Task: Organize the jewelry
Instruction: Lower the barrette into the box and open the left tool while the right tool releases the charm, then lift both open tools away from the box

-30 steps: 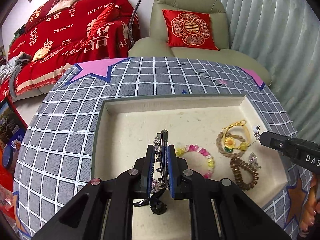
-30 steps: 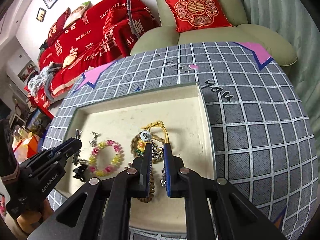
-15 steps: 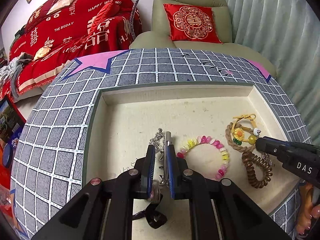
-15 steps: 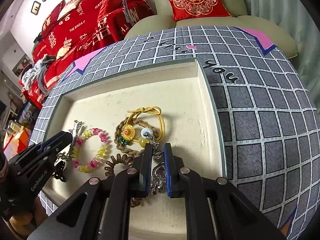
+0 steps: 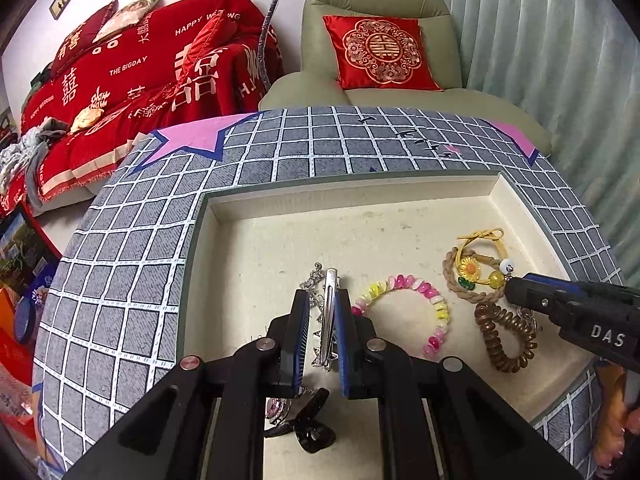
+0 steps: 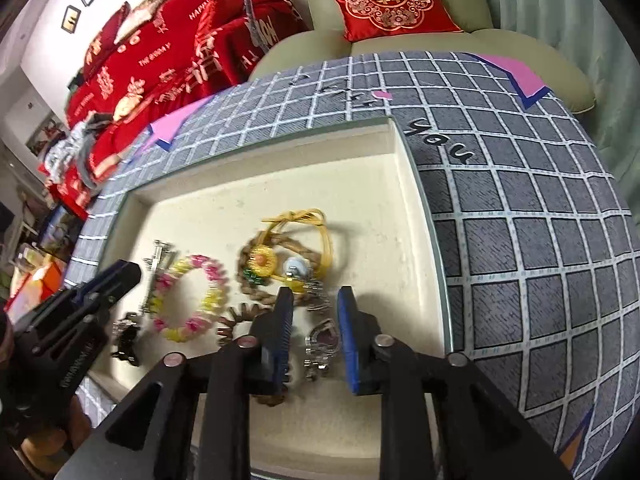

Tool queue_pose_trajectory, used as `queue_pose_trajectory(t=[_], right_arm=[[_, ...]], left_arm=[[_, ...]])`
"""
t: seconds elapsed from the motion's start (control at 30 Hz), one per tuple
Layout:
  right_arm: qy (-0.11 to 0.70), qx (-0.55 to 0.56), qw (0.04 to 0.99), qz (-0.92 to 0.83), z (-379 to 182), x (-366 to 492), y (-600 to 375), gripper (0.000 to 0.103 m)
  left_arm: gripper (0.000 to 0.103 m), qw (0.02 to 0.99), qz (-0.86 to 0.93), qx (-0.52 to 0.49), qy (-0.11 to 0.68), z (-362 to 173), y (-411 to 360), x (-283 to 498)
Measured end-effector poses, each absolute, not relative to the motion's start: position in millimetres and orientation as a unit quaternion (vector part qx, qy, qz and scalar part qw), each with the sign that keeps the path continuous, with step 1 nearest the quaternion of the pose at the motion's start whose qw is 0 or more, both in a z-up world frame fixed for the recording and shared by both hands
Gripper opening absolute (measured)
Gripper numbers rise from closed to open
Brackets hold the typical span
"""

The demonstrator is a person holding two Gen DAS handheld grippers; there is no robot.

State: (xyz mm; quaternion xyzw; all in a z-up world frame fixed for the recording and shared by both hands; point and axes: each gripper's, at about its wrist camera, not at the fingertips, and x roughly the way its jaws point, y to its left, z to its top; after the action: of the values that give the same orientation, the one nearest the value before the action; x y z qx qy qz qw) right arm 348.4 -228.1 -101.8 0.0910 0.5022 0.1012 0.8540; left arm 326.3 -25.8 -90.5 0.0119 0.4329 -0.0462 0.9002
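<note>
Opening at this moment, the right gripper (image 6: 314,328) has its blue-padded jaws spread apart over a small silver charm piece (image 6: 320,342) that lies on the tray floor between them; the pads no longer press it, so it looks released. Just beyond the fingertips sits the braided hair tie with a sunflower (image 6: 262,264), looped with a yellow cord, touching or overlapping the silver piece's chain end. To its left lies the brown spiral hair tie (image 6: 236,320), partly under the left finger.

The left gripper (image 5: 323,320) is pinched nearly closed on a silver hair clip (image 5: 329,308). The clip's long axis runs straight along the fingers, its tip sticking out past them toward the tray's far wall, its star-ended lower part hanging between the pads. A silver chain (image 5: 314,280) lies just left of the clip tip. The pink-and-yellow bead bracelet (image 5: 404,312) lies just right of this gripper, between the two grippers. A black claw clip (image 5: 304,428) lies beneath the gripper body, near the tray's front.

Everything sits in the cream tray (image 5: 360,200) on the counter with a grey grid cloth (image 5: 120,280).

Judgement: the clip is low over the tray floor, so the left hand's next move is likely a set-down along that same fore-aft line, left of the bracelet. The chain beside it could snag.
</note>
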Motion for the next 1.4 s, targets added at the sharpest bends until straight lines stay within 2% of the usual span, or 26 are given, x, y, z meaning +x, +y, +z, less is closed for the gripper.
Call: queue_pose_trajectory(t=[0.07, 0.1, 0.93, 1.03, 1.23, 1.3, 1.4], right_arm=[[0.498, 0.09, 0.857, 0.099, -99, 346, -228, 0.048], [0.496, 0.09, 0.858, 0.1, -97, 345, -228, 0.05], [0.494, 0.075, 0.863, 0.077, -65, 328, -229, 0.055], [0.495, 0.065, 0.863, 0.072, -63, 326, -229, 0.06], [0.498, 0.052, 0.863, 0.067, -59, 322, -226, 0.064], [0.505, 0.048, 0.859, 0.069, -59, 320, -224, 0.083], [0.511, 0.039, 0.856, 0.073, -60, 315, -222, 0.089]], left_arm=[[0.022, 0.9, -0.043, 0.01, 0.434, -90, -25, 326], [0.022, 0.9, -0.041, 0.009, 0.435, -90, -24, 326], [0.023, 0.901, -0.023, 0.018, 0.433, -71, -16, 310], [0.103, 0.903, -0.006, 0.015, 0.429, -67, -12, 305], [0.103, 0.91, -0.002, 0.02, 0.415, -60, -10, 292], [0.103, 0.909, -0.003, 0.024, 0.416, -60, -9, 287], [0.103, 0.908, -0.001, 0.027, 0.419, -59, -8, 277]])
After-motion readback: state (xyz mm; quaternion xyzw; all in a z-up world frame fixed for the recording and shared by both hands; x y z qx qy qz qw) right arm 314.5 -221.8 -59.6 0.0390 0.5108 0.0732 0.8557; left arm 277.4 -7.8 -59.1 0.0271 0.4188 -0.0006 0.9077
